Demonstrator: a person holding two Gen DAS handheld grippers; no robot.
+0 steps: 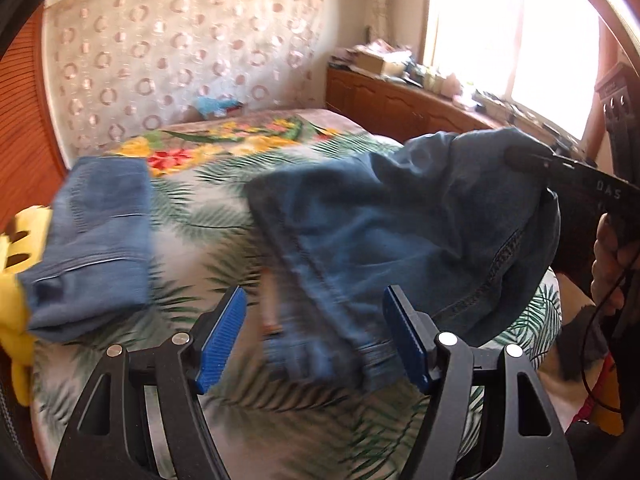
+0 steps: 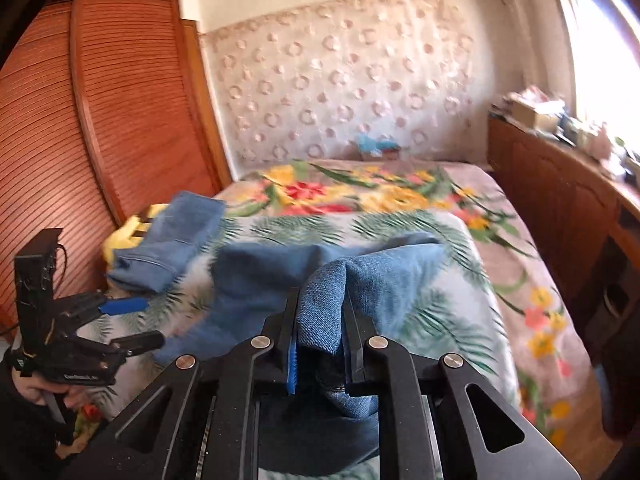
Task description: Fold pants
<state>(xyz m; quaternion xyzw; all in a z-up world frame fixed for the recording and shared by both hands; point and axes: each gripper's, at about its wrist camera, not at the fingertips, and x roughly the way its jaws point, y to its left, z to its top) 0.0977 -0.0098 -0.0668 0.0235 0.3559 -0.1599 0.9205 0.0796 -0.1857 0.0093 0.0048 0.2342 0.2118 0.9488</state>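
Right gripper (image 2: 320, 336) pinches the blue jeans (image 2: 280, 280) above the bed (image 2: 440, 224); left gripper (image 1: 312, 336) gapes wide, holding nothing.

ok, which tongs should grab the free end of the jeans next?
Left. The left tongs are open right over the loose jeans leg on the bed, while the right tongs are shut on bunched denim.
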